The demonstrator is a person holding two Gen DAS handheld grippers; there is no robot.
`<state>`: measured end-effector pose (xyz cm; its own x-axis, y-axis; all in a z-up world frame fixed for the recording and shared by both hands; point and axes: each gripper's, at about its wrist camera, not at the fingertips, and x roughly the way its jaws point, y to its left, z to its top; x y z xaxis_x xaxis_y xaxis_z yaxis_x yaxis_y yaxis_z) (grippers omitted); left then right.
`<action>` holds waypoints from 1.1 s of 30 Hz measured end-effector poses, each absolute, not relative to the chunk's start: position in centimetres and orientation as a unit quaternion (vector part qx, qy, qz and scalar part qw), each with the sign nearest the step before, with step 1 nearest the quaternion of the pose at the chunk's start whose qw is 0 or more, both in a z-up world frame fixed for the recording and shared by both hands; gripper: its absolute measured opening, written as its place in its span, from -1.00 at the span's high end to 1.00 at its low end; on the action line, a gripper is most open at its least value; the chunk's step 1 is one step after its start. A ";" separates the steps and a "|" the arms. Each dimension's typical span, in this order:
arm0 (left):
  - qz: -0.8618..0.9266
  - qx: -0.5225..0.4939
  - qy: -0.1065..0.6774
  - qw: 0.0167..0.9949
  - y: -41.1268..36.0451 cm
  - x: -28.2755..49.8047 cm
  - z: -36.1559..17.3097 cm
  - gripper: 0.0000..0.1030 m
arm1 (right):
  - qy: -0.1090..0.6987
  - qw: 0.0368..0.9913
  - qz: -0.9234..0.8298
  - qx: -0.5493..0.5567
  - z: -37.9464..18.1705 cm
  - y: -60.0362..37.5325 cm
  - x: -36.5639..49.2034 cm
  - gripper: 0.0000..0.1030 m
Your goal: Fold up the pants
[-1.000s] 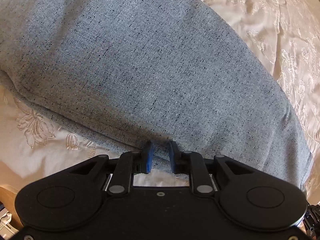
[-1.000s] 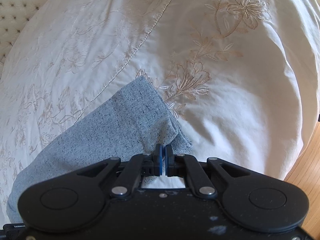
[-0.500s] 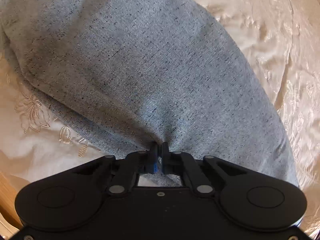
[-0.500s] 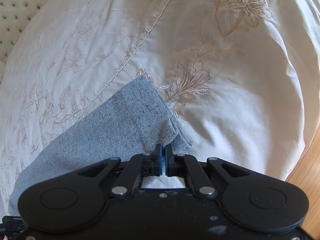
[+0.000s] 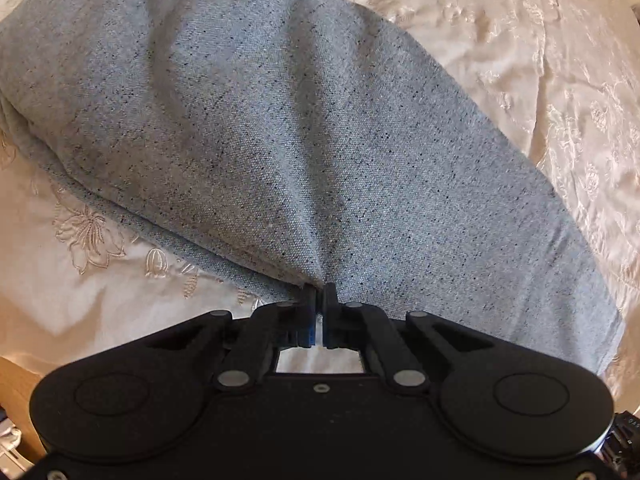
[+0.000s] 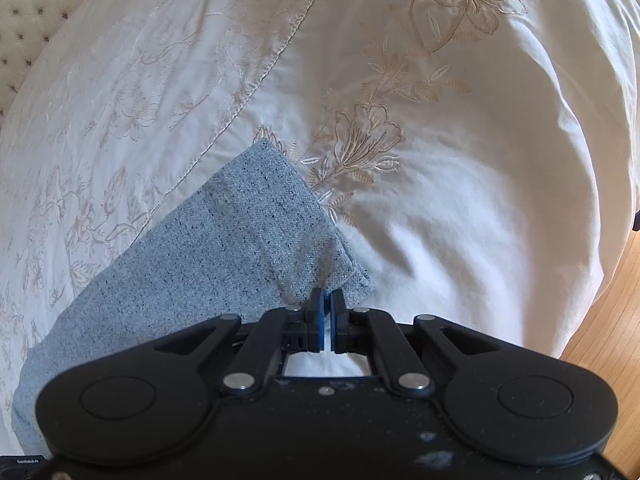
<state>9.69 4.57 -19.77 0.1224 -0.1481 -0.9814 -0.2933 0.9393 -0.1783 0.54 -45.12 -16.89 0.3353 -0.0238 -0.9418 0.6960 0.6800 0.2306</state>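
Both tools, left tool [image 5: 319, 294] and right tool [image 6: 327, 300], pinch the pants [image 5: 280, 128]; gripped edges hidden.

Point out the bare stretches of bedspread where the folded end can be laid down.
Ahead and right of the right tongs, the cream embroidered bedspread lies bare out to the wooden floor. A strip left of the speckled blue-grey pants runs to the tufted headboard. The left tongs face cloth nearly everywhere; only margins are free.
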 end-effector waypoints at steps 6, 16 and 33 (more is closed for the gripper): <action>0.048 -0.152 0.674 0.721 3.9 10.1 -20.9 0.89 | 0.535 0.743 -0.241 0.320 -17.3 -45.2 0.4 0.92; 0.007 -0.045 0.618 0.785 2.7 9.8 -15.5 0.57 | 0.506 0.806 -0.227 0.209 -12.7 -43.4 2.8 0.55; 0.064 -0.080 0.633 0.767 10.5 10.0 -17.9 0.23 | 0.575 0.788 -0.164 0.150 -17.3 -37.6 6.7 0.55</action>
